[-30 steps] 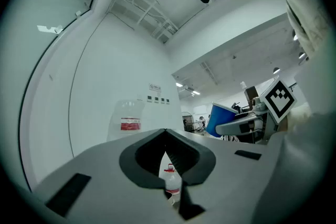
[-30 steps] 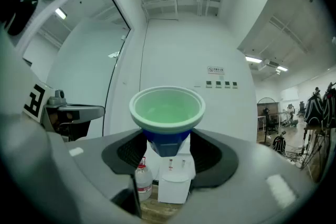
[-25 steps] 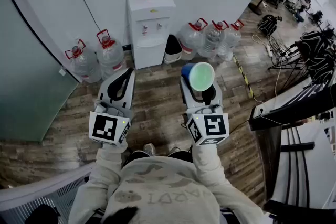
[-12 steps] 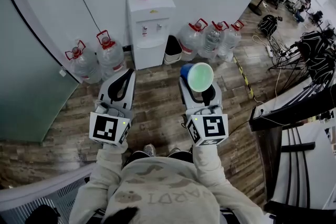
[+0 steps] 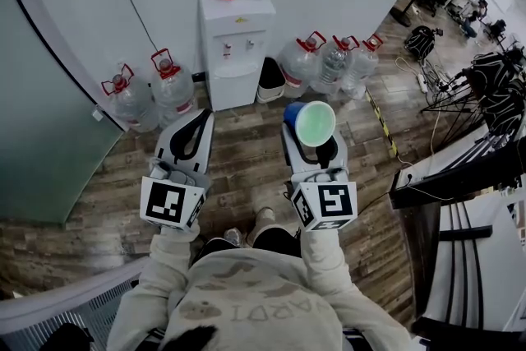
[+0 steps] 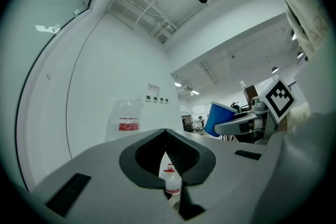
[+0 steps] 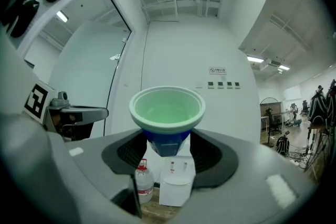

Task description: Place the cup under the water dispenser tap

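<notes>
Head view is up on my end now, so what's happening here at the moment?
A person stands on the wood floor facing the water dispenser, a gripper in each hand. The right gripper holds a blue cup upright, its green inside showing. The left gripper is shut and empty. The cup is not yet under the taps; the dispenser stands some way ahead.

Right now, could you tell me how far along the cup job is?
Done: the right gripper has the cup upright in its jaws. In hand: it is held out facing the dispenser, with floor between. Left: carry it over and set it under the tap. The left gripper is empty.
</notes>
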Demonstrator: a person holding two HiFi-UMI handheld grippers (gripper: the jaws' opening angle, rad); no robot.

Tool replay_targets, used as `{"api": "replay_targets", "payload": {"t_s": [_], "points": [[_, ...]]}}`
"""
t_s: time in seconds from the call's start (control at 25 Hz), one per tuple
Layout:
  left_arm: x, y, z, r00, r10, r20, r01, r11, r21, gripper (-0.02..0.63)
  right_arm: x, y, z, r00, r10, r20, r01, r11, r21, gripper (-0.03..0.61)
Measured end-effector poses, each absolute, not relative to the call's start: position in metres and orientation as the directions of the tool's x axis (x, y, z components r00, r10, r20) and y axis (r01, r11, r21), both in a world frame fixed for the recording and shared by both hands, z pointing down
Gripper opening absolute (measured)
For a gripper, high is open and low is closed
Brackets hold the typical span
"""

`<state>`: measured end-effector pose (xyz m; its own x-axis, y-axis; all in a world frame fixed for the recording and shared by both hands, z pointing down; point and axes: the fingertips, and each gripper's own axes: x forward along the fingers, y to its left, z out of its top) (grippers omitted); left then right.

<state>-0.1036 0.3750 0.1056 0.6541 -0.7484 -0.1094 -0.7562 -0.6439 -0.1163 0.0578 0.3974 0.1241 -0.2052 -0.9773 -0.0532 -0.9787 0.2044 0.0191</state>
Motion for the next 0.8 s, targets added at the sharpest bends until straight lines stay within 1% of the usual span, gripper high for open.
{"api": "replay_targets", "payload": {"t_s": [0.32, 0.8], "points": [[-0.091, 0.34, 0.11, 0.65, -0.753, -0.103, -0.76, -0.639, -0.12, 0.005, 0.069, 0.36, 0.131, -0.219, -0.974, -0.049, -0.976, 0.219, 0.012, 0.266], [-0.061, 0.243, 0.104, 0.612, -0.782, -0.121, -0.791, -0.601, -0.117, 0.005, 0.095, 0.251, 0.128, -0.289, -0.957, -0.042, -0.957, 0.287, 0.046, 0.265]]}}
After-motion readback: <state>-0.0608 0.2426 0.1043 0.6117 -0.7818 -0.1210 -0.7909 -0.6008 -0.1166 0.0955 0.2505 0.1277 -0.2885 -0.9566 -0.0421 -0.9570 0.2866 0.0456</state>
